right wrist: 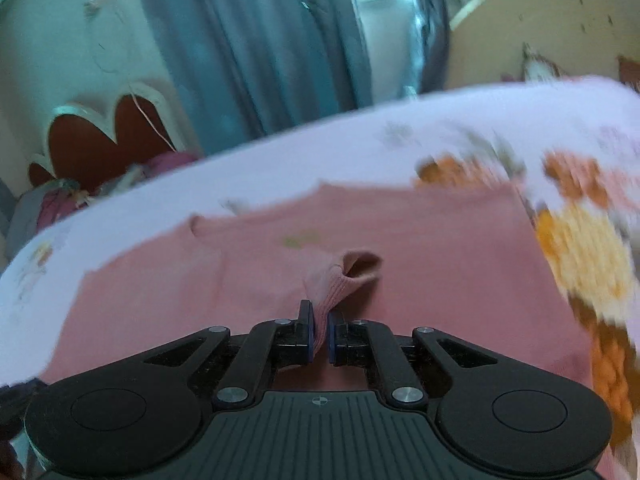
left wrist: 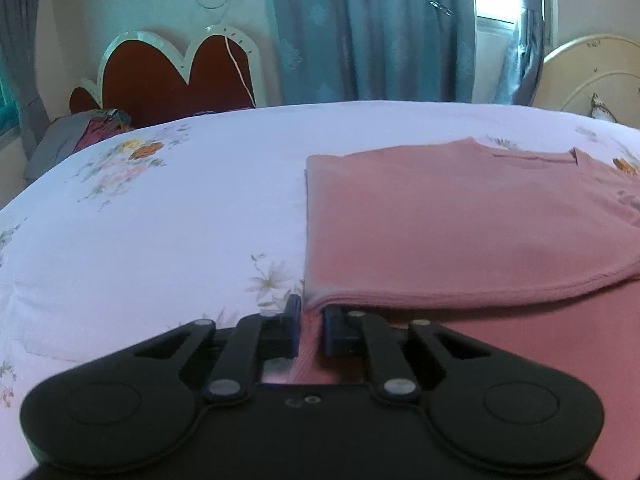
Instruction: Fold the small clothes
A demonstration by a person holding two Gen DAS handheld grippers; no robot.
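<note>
A pink shirt point(left wrist: 460, 232) lies partly folded on the bed, its folded edge running along the left in the left wrist view. My left gripper point(left wrist: 312, 320) is shut on the pink shirt's near folded corner, with ribbed fabric between the blue pads. In the right wrist view the pink shirt point(right wrist: 440, 272) spreads across the bed. My right gripper point(right wrist: 319, 332) is shut on a bunched ribbed part of it, a sleeve cuff point(right wrist: 352, 272) that stands up ahead of the fingertips. The view is blurred.
The bed has a white floral sheet point(left wrist: 160, 220). A red scalloped headboard point(left wrist: 168, 76) and a pile of clothes point(left wrist: 80, 132) sit at the far left. Blue curtains point(left wrist: 360, 28) hang behind. A cream round headboard point(left wrist: 592, 76) is at the far right.
</note>
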